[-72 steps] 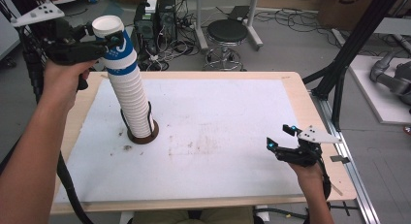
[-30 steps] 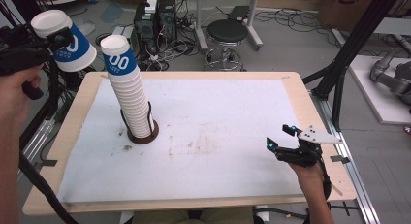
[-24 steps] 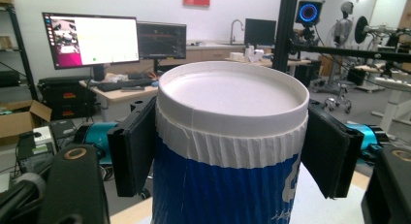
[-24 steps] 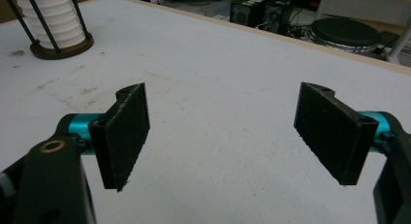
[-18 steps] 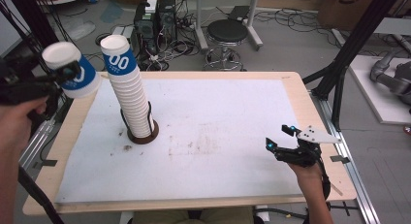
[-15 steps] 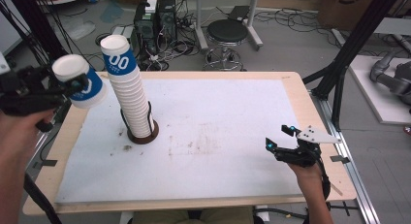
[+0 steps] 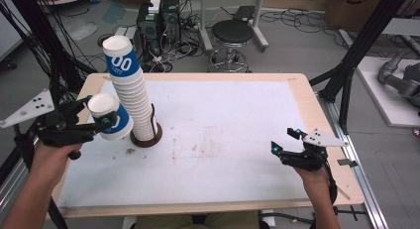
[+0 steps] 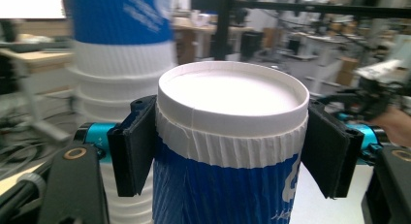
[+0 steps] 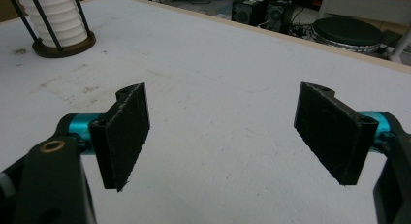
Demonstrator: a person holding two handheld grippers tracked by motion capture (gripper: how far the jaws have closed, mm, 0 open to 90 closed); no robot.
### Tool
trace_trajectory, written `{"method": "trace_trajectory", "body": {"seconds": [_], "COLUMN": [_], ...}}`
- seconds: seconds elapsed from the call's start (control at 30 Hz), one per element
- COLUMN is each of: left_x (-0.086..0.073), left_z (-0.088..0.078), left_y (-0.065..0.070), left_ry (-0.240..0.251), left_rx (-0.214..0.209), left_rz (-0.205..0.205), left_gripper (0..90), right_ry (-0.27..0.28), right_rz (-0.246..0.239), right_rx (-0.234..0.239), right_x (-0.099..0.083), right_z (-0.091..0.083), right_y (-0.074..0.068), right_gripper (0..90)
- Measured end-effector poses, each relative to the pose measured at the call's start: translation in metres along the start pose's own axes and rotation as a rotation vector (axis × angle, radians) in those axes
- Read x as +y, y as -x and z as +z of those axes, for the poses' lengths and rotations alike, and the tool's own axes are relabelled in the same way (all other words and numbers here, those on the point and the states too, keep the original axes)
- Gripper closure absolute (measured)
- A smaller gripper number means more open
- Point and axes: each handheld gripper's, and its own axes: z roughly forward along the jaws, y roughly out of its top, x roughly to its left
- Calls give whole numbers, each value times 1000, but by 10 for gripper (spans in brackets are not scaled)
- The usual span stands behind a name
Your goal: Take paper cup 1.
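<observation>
High view, looking down on the counter (image 7: 228,189): one blue-and-white paper cup (image 7: 110,117) had been separated from the tall stack of cups (image 7: 130,90) and was held clear of it, just to the stack's left and above the counter's left edge; no other loose cup stood on the counter, so judged from this layout the work was at an early stage, with this cup yet to be set down and the rest of the stack untouched. The stack stood tilted in a dark round holder (image 7: 146,139) with thin upright rods. The left gripper (image 7: 86,125) reached in from the left edge with its forearm angled up from the bottom corner, the cup carried tilted with its white rim facing up and toward the camera. In the left gripper view the two black fingers (image 8: 133,146) pressed against opposite sides of the cup (image 8: 232,151) just below its rim, with the stack (image 8: 121,64) blurred close behind. The right gripper (image 7: 287,148) hovered low over the counter's right side, well apart from the cups and pointed toward the middle of the surface. In the right gripper view its fingers (image 9: 127,132) stood wide apart with only bare, lightly stained counter (image 9: 218,112) between them, the holder (image 9: 63,47) far off at upper left.
</observation>
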Motion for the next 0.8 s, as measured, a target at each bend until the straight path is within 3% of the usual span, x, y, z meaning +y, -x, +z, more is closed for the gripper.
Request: {"method": "trace_trajectory", "body": {"seconds": [0.23, 0.4, 0.8], "left_x": [-12, -22, -27], "left_z": [22, 46, 89], "left_y": [13, 27, 40], "left_ry": [-30, -31, -37], "left_rx": [-62, -128, -201], "left_rz": [14, 3, -4], "left_gripper": [282, 282, 282], "right_ry": [-3, -4, -11], "right_rz": [0, 0, 14], "right_rx": [8, 8, 9], "right_x": [0, 0, -1], "right_z": [0, 1, 5], "right_y": [-1, -1, 1], "right_gripper": [209, 209, 208]}}
